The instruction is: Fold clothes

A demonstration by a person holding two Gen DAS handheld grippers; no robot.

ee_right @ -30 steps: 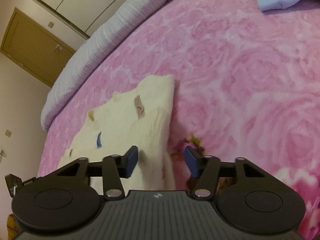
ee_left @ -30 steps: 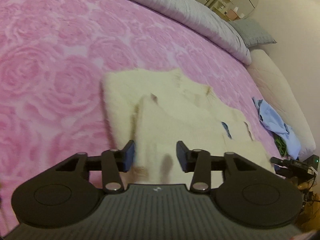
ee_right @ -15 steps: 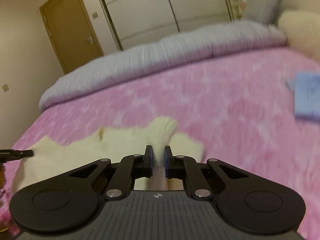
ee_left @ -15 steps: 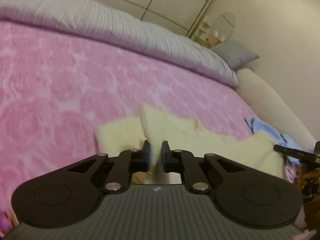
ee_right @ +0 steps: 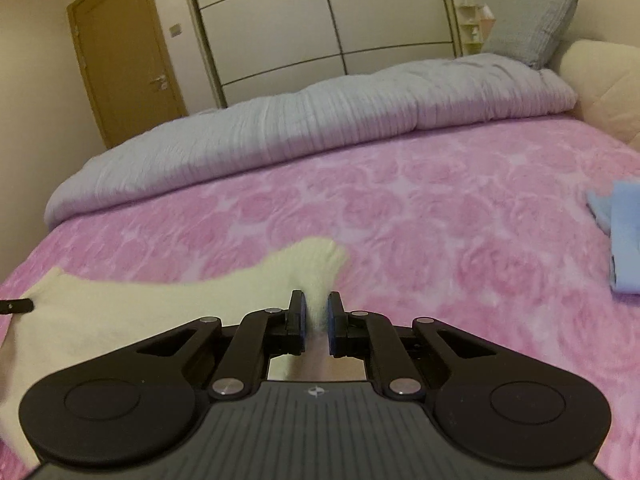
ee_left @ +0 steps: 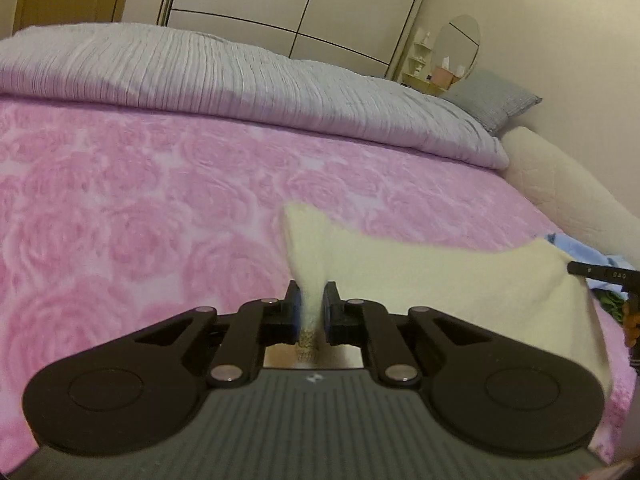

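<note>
Tools are both clamping the cream garment: left tool is pinching one corner, right tool is pinching the other, and it's hanging stretched between them over the pink blanket on the bed.

Nothing here can really be read. The left gripper and the right gripper each carry a small pale emblem on the ribbed body, and it is no lettering I can make out.
</note>
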